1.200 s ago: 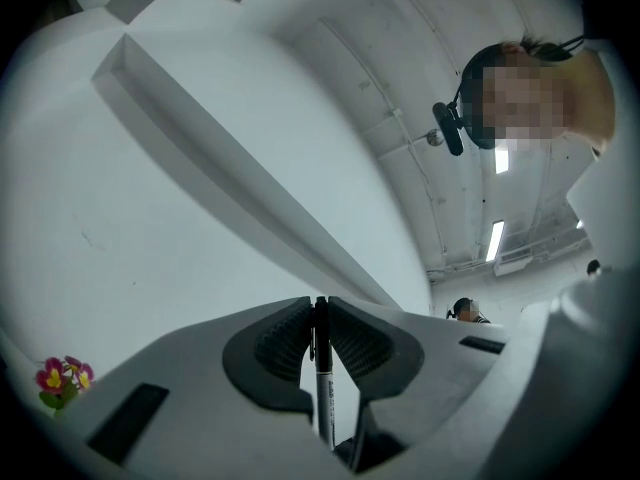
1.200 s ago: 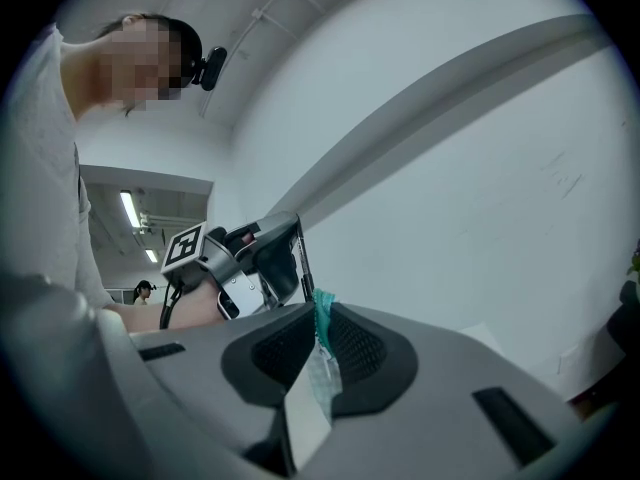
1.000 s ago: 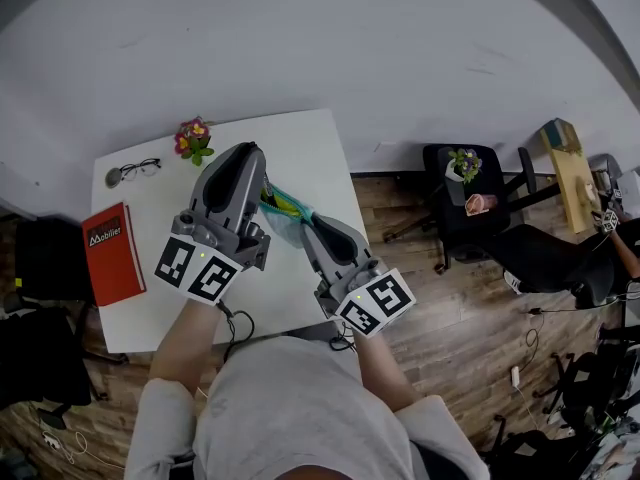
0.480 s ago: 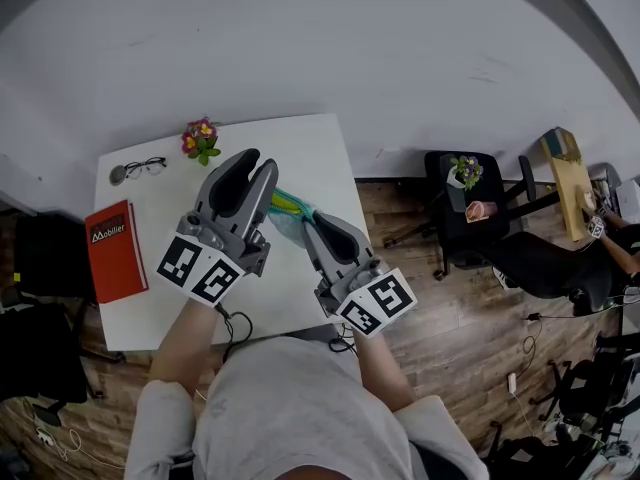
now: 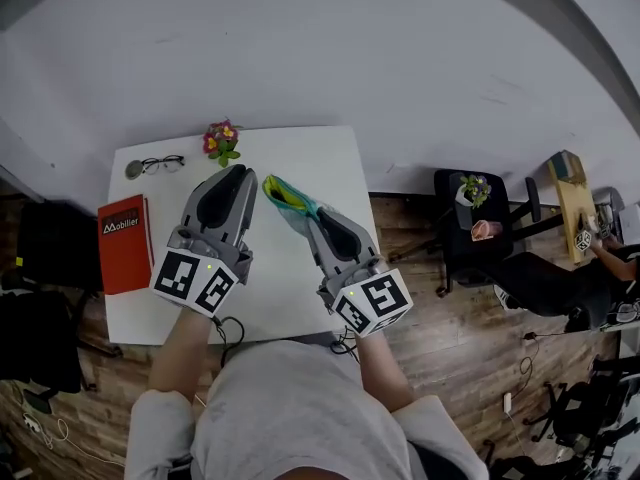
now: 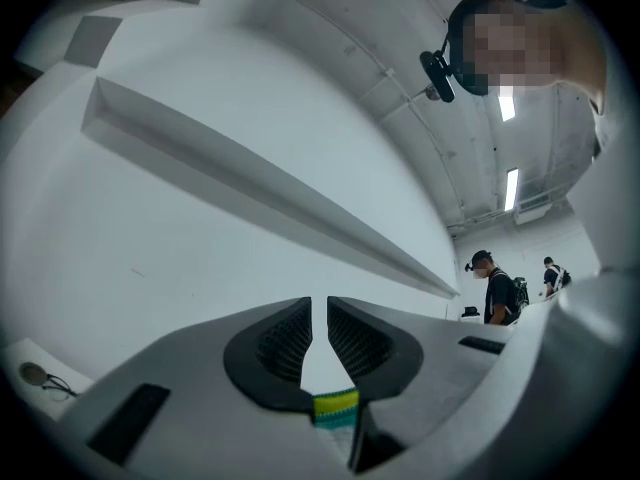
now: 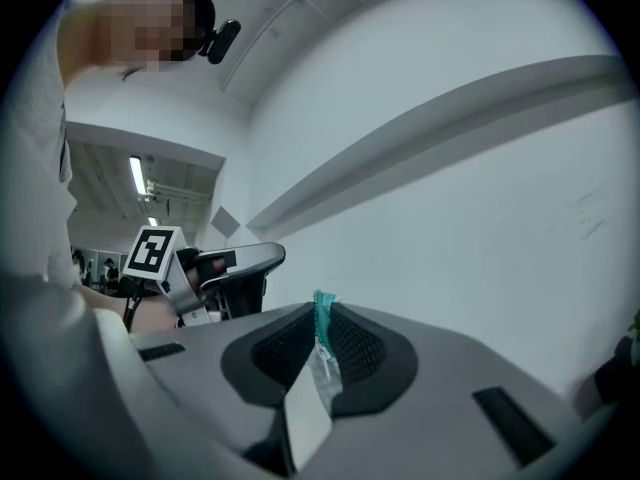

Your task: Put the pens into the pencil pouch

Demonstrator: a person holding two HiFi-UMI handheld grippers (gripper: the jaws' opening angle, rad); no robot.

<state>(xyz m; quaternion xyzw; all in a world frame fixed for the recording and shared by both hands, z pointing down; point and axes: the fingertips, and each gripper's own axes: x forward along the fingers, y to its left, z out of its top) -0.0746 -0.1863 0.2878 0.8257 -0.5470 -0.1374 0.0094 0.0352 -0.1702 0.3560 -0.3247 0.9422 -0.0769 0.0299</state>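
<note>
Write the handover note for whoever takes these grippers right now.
Right gripper: shut on the pencil pouch, held over the table.
Left gripper: jaws a narrow slit apart, with a yellow-and-teal striped bit low between them. Unclear what it is or whether it is gripped.
Pens: none visible in any view.
Done: cannot tell whether any pen is inside the pouch.
Left: find the pens, open the pouch, load them.

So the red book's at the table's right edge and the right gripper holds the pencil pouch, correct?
Not quite: the head view shows the red book at the table's left edge. The right gripper does hold the pencil pouch.
</note>
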